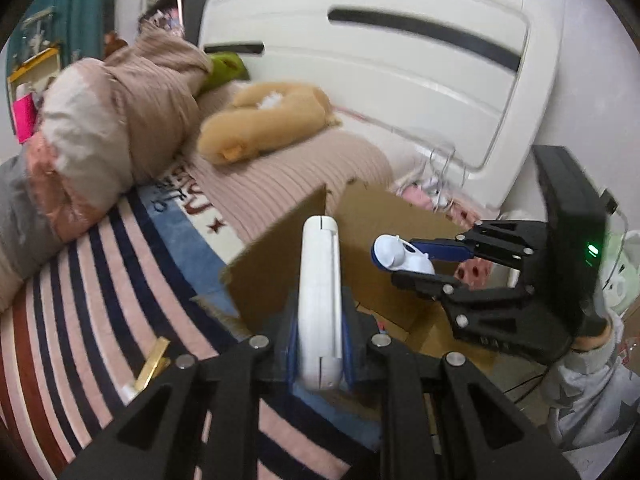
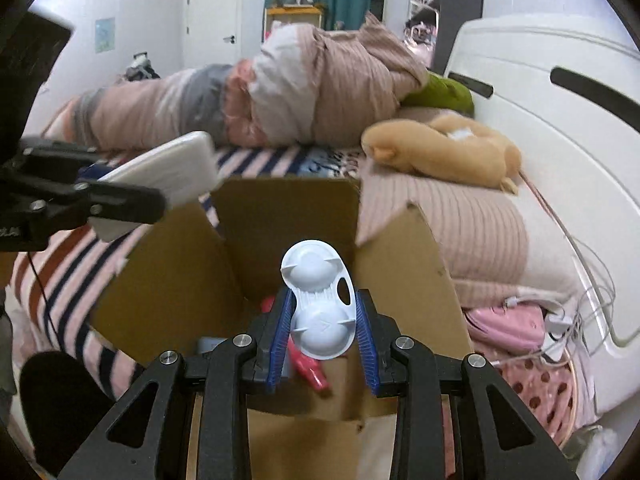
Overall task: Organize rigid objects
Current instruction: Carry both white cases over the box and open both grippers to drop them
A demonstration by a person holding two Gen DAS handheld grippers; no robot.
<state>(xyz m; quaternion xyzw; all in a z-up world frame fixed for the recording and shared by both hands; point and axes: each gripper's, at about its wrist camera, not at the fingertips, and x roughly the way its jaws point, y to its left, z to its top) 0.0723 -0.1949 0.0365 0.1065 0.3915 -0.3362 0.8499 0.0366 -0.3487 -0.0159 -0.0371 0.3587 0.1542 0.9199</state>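
Note:
My left gripper [image 1: 320, 344] is shut on a flat white case [image 1: 320, 300], held on edge over the near flap of an open cardboard box [image 1: 384, 216]. The case also shows at the left of the right wrist view [image 2: 168, 176], gripped by the left gripper [image 2: 116, 200]. My right gripper [image 2: 324, 320] is shut on a white two-cup plastic case [image 2: 320, 300], held above the open box [image 2: 288, 220]. In the left wrist view the right gripper [image 1: 420, 264] holds it [image 1: 396, 256] over the box. A red-pink object [image 2: 312, 372] lies inside the box.
The box sits on a bed with a striped sheet [image 1: 80, 300]. A rolled quilt [image 2: 260, 92], a tan plush toy [image 2: 440, 152], a ribbed pink pillow [image 2: 460, 232] and a white headboard [image 1: 400, 72] surround it. Cables and a pink item [image 2: 520, 324] lie at the right. A gold clip [image 1: 152, 364] lies on the sheet.

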